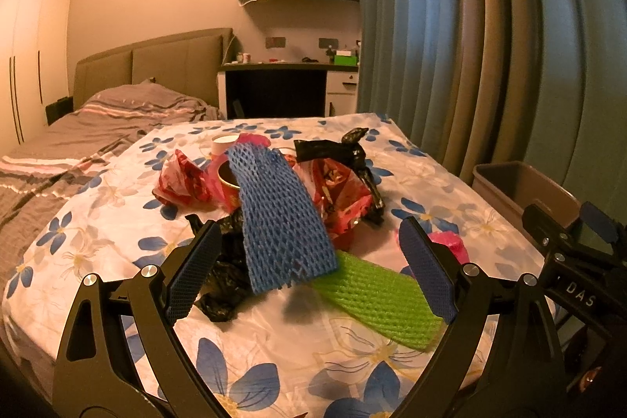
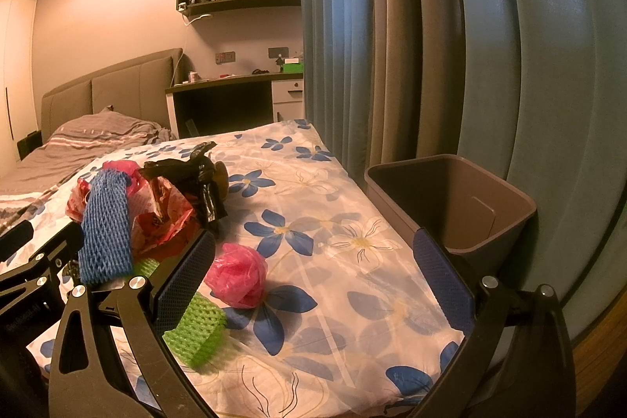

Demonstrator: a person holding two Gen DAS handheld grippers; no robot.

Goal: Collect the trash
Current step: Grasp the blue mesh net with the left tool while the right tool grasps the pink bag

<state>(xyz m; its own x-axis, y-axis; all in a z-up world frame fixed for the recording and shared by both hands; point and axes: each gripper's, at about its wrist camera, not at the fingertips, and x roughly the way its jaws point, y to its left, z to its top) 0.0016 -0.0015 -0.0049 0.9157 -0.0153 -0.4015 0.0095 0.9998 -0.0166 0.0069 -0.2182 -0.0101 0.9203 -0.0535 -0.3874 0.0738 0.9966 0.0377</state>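
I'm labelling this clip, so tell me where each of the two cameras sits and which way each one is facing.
Left wrist: on the left gripper, open, facing the trash pile on the floral sheet; the right gripper's frame shows at the right edge.
Right wrist: on the right gripper, open, facing the sheet's curtain-side edge and the brown bin.
Shared: blue foam net, green foam net, pink wad, bin.

A bed with a white sheet printed with blue flowers (image 2: 313, 206) carries a green foam net sleeve (image 1: 380, 296) nearest, a crumpled pink plastic bag (image 2: 237, 279) right, and red wrappers (image 1: 341, 198) farther back.
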